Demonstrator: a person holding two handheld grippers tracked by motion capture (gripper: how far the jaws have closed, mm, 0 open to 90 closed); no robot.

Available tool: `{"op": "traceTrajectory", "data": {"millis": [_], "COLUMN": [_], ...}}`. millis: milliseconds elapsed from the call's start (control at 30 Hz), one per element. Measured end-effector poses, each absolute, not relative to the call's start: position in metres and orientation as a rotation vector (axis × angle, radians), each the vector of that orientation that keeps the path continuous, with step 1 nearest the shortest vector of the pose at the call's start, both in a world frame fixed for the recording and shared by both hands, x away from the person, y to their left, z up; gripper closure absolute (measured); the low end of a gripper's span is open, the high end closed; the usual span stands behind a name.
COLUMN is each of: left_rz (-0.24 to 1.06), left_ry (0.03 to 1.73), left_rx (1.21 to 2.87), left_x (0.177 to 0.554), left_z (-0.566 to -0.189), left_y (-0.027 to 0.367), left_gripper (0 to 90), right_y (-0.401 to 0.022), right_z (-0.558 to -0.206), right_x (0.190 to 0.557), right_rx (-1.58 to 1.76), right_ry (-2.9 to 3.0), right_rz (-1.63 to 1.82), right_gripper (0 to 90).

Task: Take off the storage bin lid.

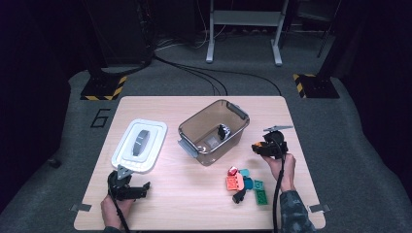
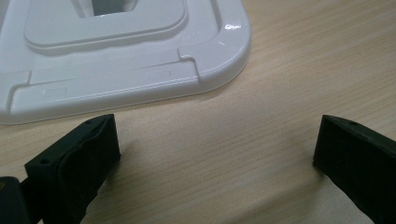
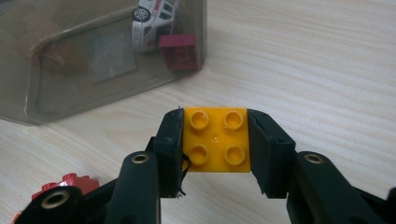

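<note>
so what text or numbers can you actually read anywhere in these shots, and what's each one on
"6": a large dark numeral on the grey floor left of the table, in the high view.
Toy ambulance in the clear bin: red markings on its white side, too small and blurred to read.
White lid: two small embossed rectangles, no legible text.
Yellow brick in the right hand-held gripper: no text.

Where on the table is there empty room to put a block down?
Bare wood lies between the white lid and the clear bin, and along the near edge between the left gripper and the brick pile. It is crowded around that pile, below the right gripper.
</note>
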State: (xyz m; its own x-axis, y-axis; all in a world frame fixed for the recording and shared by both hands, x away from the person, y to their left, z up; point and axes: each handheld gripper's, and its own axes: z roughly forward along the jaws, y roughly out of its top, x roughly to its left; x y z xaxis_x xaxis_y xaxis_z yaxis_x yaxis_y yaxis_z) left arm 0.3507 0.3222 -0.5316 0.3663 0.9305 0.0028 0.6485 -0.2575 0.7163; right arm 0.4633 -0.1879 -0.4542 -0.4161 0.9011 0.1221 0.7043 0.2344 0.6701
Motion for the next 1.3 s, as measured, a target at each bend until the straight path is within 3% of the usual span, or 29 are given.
{"op": "traceTrajectory", "data": {"millis": [1300], "left_rz": [0.577], "left_ry": [1.357], "left_rx": [2.007], "left_x": [0.351], "left_z": [-0.531], "left_y": [0.322], "left_gripper": [0.1], "right_y": [-0.19], "right_z": [-0.408], "right_x": [0.496], "right_rx": [1.473], "right_ry": [2.151], "right_rz": [0.981], "right_gripper": [59.0]}}
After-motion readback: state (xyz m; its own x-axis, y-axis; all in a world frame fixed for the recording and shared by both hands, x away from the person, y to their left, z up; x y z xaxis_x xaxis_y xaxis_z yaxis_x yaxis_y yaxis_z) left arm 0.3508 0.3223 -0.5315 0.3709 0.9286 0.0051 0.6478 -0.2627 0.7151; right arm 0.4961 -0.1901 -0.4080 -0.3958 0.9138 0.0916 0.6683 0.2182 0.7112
